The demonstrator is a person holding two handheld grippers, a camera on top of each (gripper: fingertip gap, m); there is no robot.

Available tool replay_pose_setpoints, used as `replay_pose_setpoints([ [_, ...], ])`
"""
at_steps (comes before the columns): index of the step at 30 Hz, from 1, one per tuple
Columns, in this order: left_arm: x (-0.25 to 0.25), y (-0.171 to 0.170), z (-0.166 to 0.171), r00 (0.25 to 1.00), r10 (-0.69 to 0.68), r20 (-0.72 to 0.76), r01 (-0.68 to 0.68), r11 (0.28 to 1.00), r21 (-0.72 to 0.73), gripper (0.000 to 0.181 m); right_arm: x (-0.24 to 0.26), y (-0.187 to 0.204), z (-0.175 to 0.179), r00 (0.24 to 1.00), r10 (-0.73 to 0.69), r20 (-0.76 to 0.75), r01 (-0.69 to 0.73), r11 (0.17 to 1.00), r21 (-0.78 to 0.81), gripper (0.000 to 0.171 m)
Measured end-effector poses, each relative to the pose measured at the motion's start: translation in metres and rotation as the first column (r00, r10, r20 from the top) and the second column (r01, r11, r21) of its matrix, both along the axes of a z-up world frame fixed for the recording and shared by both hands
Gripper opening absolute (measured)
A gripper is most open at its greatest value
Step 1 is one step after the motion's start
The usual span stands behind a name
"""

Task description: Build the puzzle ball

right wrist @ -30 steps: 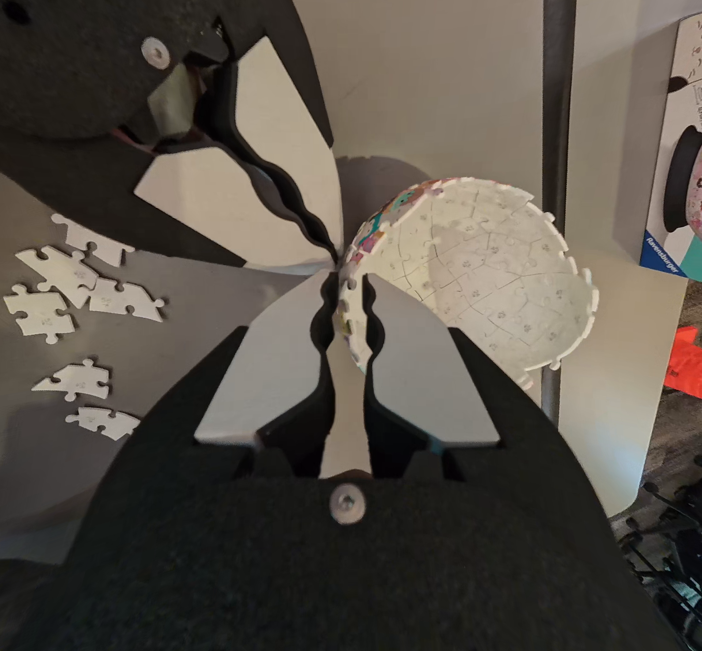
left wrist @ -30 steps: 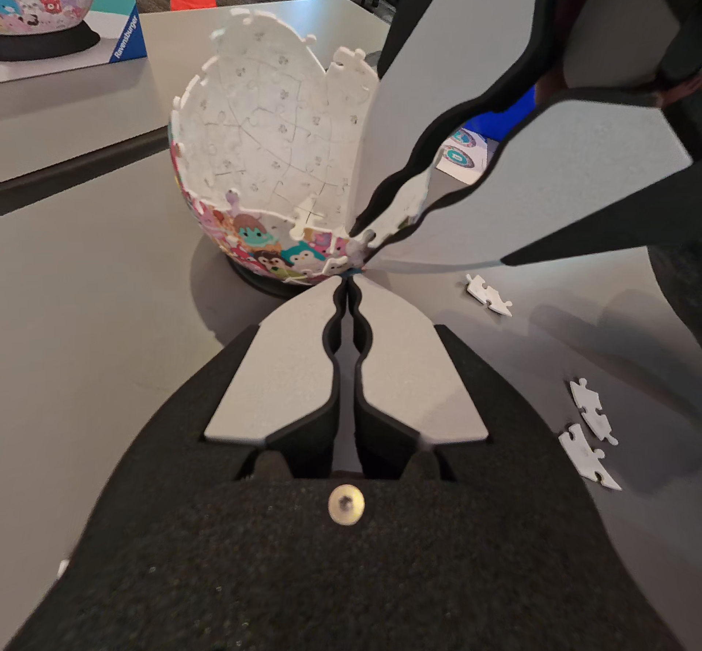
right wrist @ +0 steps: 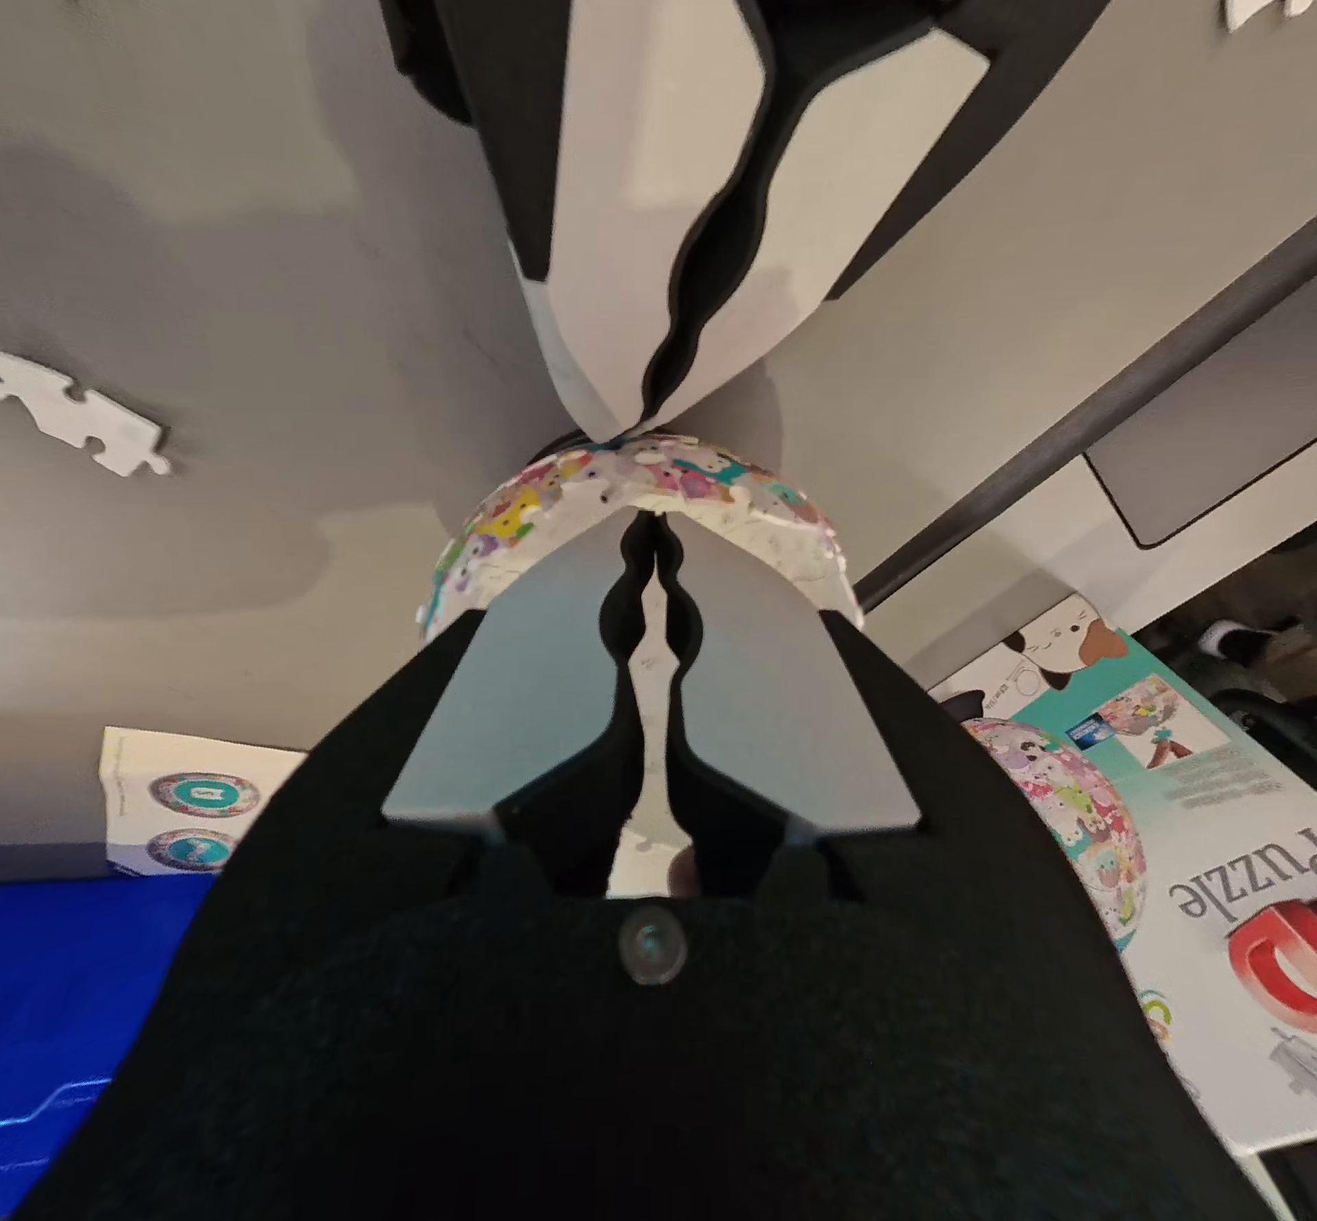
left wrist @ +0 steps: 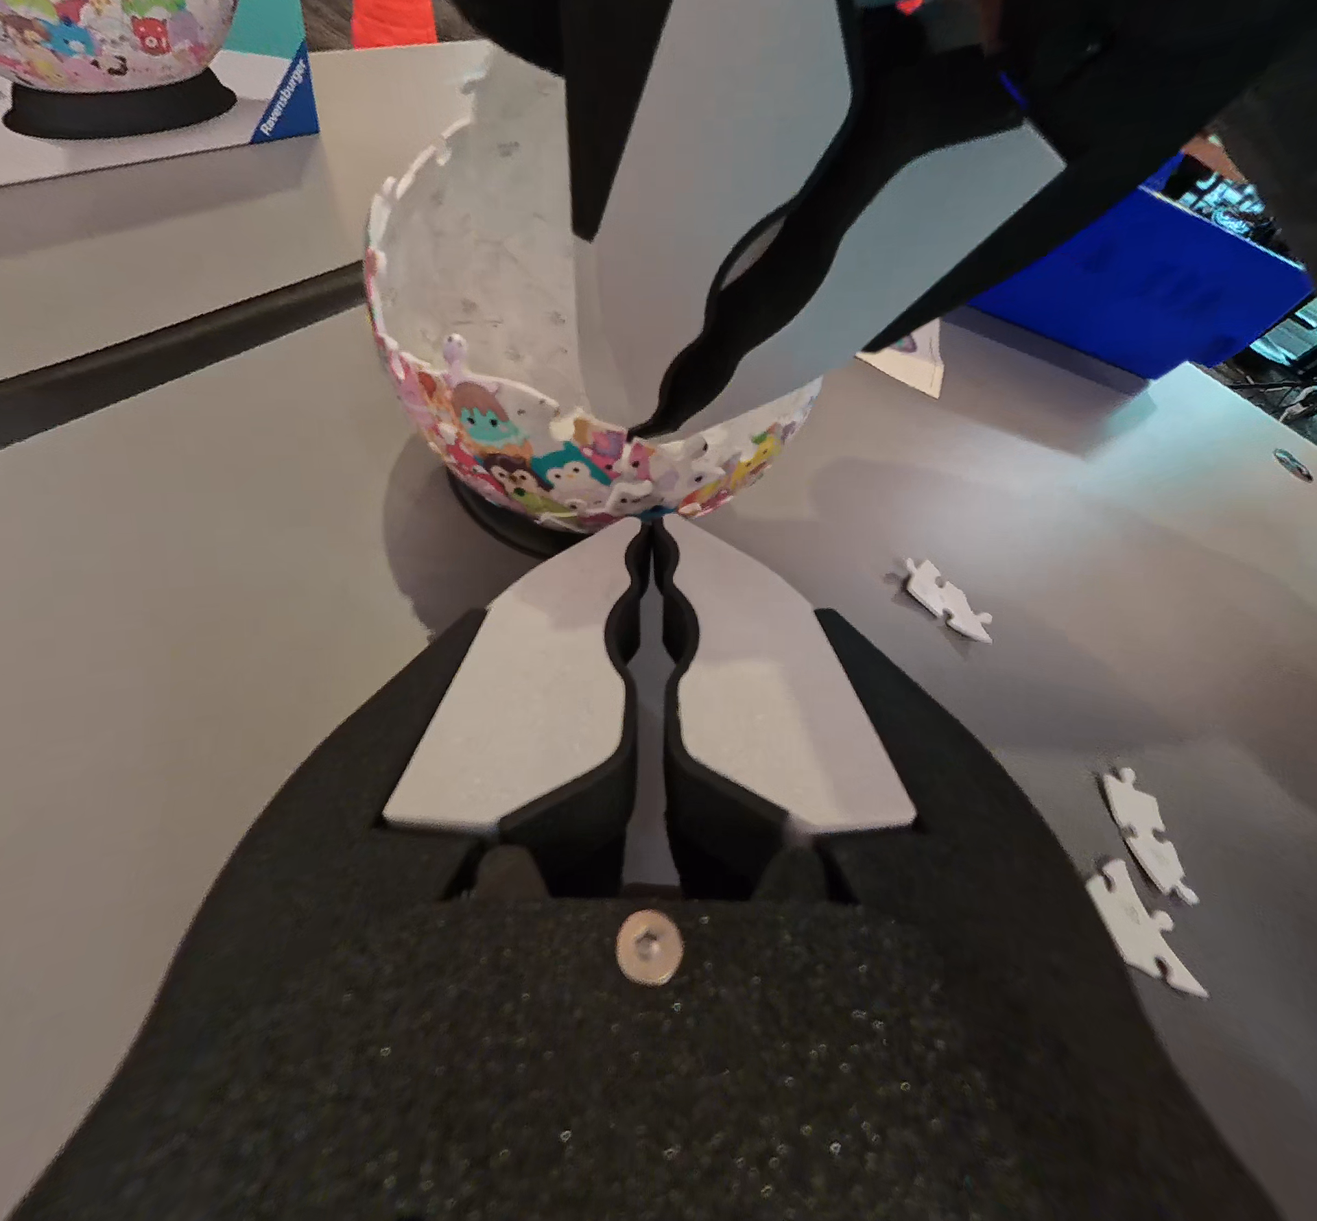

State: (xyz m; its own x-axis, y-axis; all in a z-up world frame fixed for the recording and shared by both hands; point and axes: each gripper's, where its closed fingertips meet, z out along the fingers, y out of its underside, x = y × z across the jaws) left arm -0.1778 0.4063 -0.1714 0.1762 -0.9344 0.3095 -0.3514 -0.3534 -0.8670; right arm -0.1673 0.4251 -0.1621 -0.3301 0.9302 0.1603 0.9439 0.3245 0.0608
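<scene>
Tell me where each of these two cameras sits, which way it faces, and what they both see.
Left wrist view: rides on the left gripper, looking level across the table at the puzzle ball; the right gripper reaches in from above.
Right wrist view: rides on the right gripper, looking down onto the ball's rim; the left gripper faces it.
Shared: ball, both grippers, loose pieces, puzzle box.

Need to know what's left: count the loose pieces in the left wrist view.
3 pieces: one right of the ball, two side by side nearer the camera at the right edge. More may lie out of frame.
</scene>
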Motion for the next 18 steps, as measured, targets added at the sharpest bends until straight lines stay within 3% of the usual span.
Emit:
replay_pose_setpoints([
  [18, 0.012, 0.019, 0.000, 0.999, 0.022, 0.025, -0.020, 0.995, -0.100, 0.000, 0.010, 0.016, -0.013, 0.999, -0.012, -0.050, 0.011, 1.000, -0.022, 0.000],
])
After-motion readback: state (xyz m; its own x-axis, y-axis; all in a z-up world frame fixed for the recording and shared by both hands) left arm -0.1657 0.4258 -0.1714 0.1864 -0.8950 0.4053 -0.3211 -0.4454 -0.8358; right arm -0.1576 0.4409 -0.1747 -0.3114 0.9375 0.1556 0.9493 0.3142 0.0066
